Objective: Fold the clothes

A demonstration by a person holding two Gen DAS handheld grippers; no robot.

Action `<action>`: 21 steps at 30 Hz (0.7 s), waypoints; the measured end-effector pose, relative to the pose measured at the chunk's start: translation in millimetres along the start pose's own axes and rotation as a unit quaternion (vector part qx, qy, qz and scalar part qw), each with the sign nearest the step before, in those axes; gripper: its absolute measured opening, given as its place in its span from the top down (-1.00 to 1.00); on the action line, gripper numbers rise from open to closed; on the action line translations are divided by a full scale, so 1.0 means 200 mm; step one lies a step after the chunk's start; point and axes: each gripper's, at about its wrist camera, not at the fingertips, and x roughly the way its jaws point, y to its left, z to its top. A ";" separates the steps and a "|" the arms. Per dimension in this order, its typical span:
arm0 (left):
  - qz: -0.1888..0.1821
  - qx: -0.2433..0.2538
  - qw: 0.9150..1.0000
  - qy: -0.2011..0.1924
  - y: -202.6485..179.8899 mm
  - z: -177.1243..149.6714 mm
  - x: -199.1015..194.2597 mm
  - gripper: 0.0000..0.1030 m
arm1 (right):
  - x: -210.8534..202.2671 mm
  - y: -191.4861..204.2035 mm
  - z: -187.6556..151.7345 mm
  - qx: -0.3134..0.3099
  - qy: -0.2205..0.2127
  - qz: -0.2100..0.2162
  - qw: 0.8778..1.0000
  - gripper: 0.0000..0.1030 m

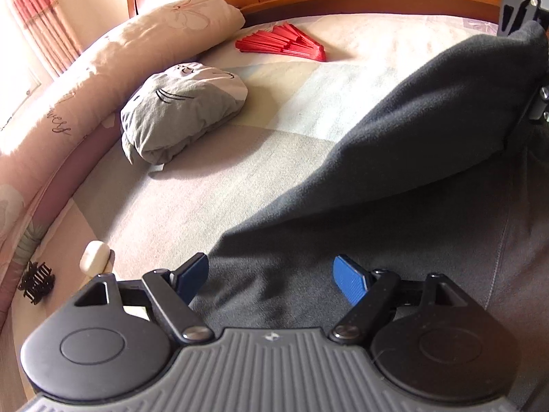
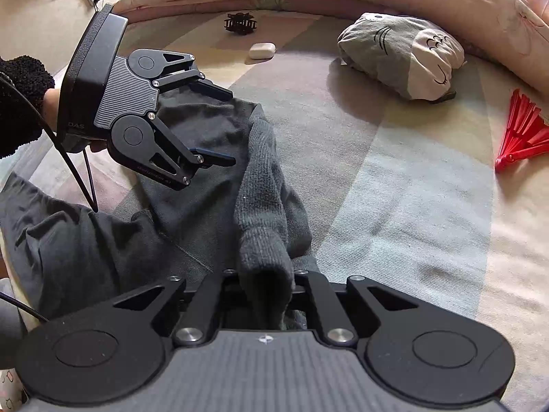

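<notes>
Dark grey garment half-lifted off the bed, one claw on it, the other spread above it.

I had the bed [image 2: 429, 206] under everything, its long floral bolster [image 1: 113, 68] curving round the far edge. The dark grey garment [image 2: 206, 185] lay crumpled on the near part of the mattress, one ribbed end drawn up into my right claw [image 2: 266, 295], which was clamped on that fabric. My left claw [image 1: 271, 279] hung spread wide over the cloth, holding nothing. It looked soft, limp and light, likely to sag and bunch, so I judged the ribbed hem or a seam the surest hold. Well apart lay a grey cat-face cushion [image 2: 401, 55] and a red folding fan [image 1: 284, 43], then a small white case [image 2: 262, 50] and black hair clip [image 2: 240, 23]; none seemed to block the fold.
</notes>
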 end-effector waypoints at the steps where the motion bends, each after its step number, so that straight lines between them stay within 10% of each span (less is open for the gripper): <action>1: 0.000 0.003 1.000 -0.004 0.00 0.01 0.00 -0.55 | 0.00 0.00 0.00 0.003 0.001 0.000 1.000 0.80; 21: 0.038 0.197 0.979 -0.033 -0.17 -0.14 -0.03 -0.39 | -0.06 0.22 -0.18 -0.109 0.044 0.003 0.993 0.79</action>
